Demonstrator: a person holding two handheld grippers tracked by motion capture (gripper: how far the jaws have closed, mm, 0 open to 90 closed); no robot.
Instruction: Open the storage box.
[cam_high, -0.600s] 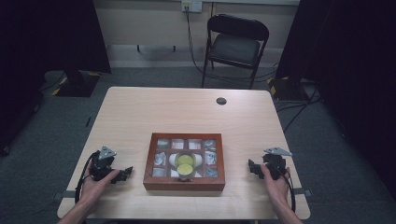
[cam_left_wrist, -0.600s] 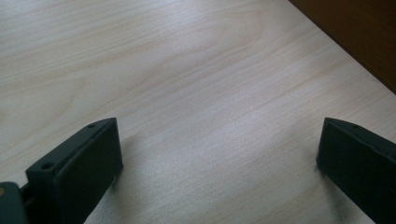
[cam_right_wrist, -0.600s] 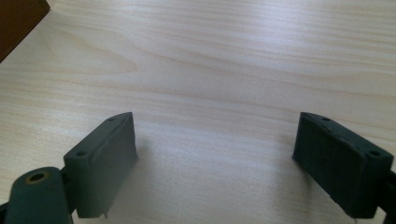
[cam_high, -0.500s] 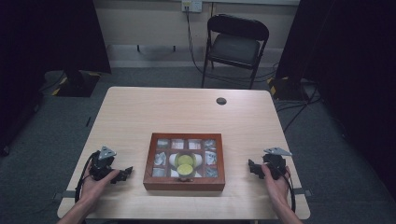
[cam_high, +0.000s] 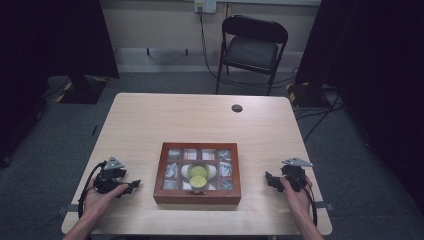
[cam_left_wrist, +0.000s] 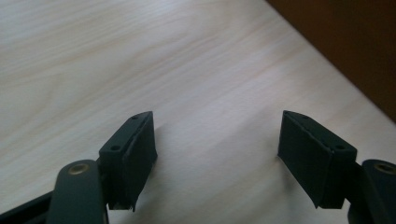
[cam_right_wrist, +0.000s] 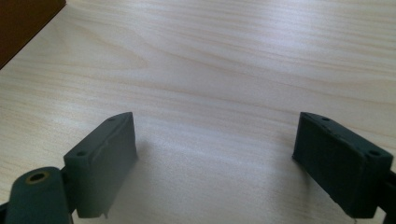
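We rest both hands on the pale wooden table (cam_high: 150, 120), left claw (cam_high: 134, 185) and right claw (cam_high: 269, 179) spread wide and empty either side of the dark wooden compartment box (cam_high: 197, 196) holding a yellow-green cup (cam_high: 198, 175). Nothing seems begun; reaching toward the box looks next.

High view looks down over table (cam_high: 200, 120); gripper views skim it closely
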